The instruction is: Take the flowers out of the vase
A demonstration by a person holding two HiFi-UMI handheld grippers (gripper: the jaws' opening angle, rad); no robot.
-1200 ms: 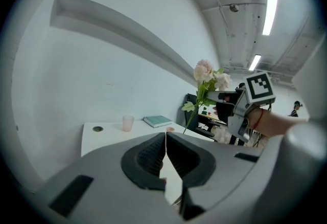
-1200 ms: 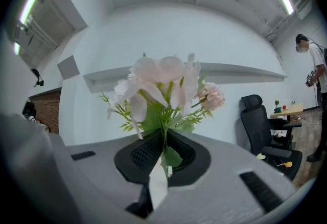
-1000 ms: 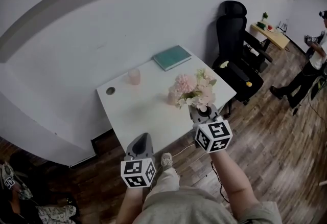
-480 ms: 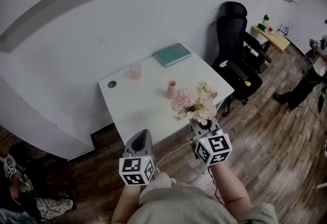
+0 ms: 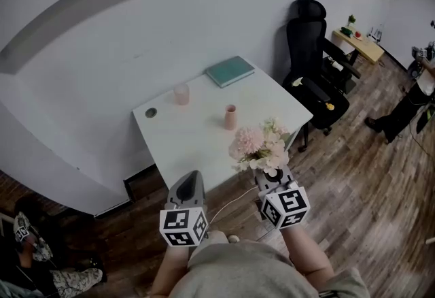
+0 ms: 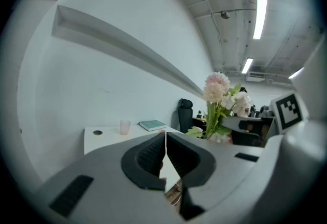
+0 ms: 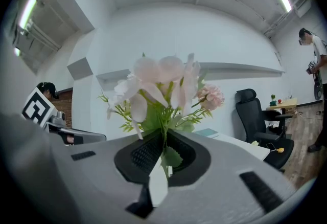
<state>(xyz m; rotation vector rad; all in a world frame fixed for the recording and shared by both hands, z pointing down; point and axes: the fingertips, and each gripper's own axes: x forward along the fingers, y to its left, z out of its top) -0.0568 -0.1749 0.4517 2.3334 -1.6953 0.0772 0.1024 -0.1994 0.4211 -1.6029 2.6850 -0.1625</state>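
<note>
- The right hand-held gripper (image 7: pixel 163 147) is clenched on the green stems of the flowers (image 7: pixel 162 84), low on the bunch. The pink and white blooms stand upright above the jaws. Gripping the stems rather than the heads probably spares the petals.
- The flowers hang over the near edge of the surface (image 5: pixel 197 147), toward its right corner, well apart from the vase (image 5: pixel 230 117). The bunch is judged to be already out; what remains is to set it down.
- The vase, small and pink, stands upright and empty near the middle of the surface, with nothing touching it.
- The left hand-held gripper (image 6: pixel 165 149) is clenched with nothing between its jaws. It is held off the near edge, toward the left, and appears idle, since the standing vase seems to need no steadying.
- On the white surface there are a pink cup (image 5: pixel 181 93) near the far edge, a teal book (image 5: pixel 230 71) at the far right corner and a round cable hole (image 5: pixel 151 113) at the far left corner.
- Room: a pale wall (image 5: pixel 102 52) rises behind the far edge, and the floor (image 5: pixel 367 188) is wood plank. A black office chair (image 5: pixel 312 58) stands just past the right edge, with a small side desk (image 5: pixel 361 46) farther off. A person (image 5: pixel 411 96) stands at the right margin of the head view.
</note>
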